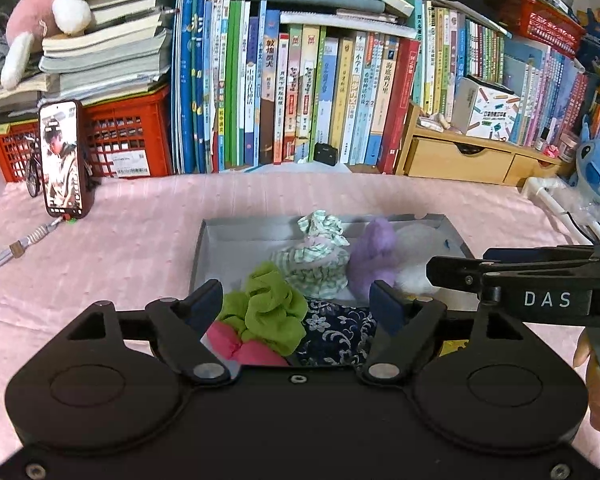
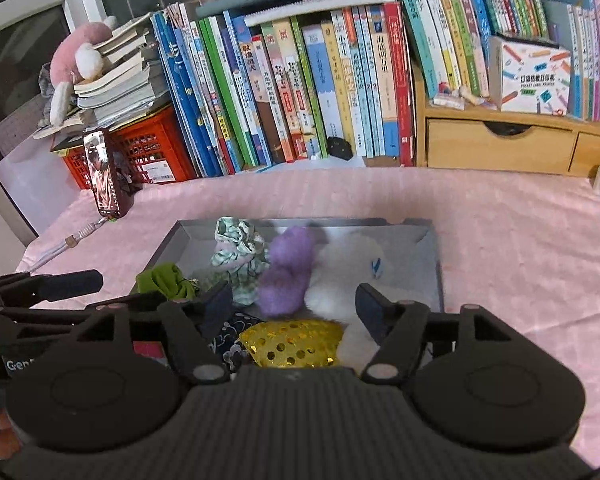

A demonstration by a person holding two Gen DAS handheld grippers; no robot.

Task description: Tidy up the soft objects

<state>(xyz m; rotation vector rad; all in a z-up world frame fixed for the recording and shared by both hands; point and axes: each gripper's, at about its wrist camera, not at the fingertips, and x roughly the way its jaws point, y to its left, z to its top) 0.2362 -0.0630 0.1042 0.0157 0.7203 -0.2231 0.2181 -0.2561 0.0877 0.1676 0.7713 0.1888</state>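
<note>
On the pink-covered table (image 1: 140,248), the grey tray (image 1: 204,248) holds all your soft items: green scrunchie (image 1: 266,304), pink piece (image 1: 236,344) just beside it at the near edge, navy floral pouch (image 1: 332,332), striped green-white pouch (image 1: 316,264) behind them, purple plush (image 1: 370,256) and white plush (image 1: 416,248) side by side to the right. From the right wrist view a gold sequin pouch (image 2: 292,340) sits at the near edge, touching the navy pouch and the white plush. Your left gripper (image 1: 298,300) hovers over the near-left part of the tray, fingers wide, nothing between them; the scrunchie and navy pouch show in the gap below. Your right gripper (image 2: 294,304) is over the near-right part, fingers also wide and holding nothing, sequin pouch in the gap. The two grippers sit side by side, close; each shows in the other's view. Behind the tray: phone (image 1: 64,160) propped upright at the left, red crate (image 1: 128,140) under stacked books, row of books (image 1: 300,96), wooden drawer unit (image 1: 460,156), blue plush (image 1: 598,172) far right.
</note>
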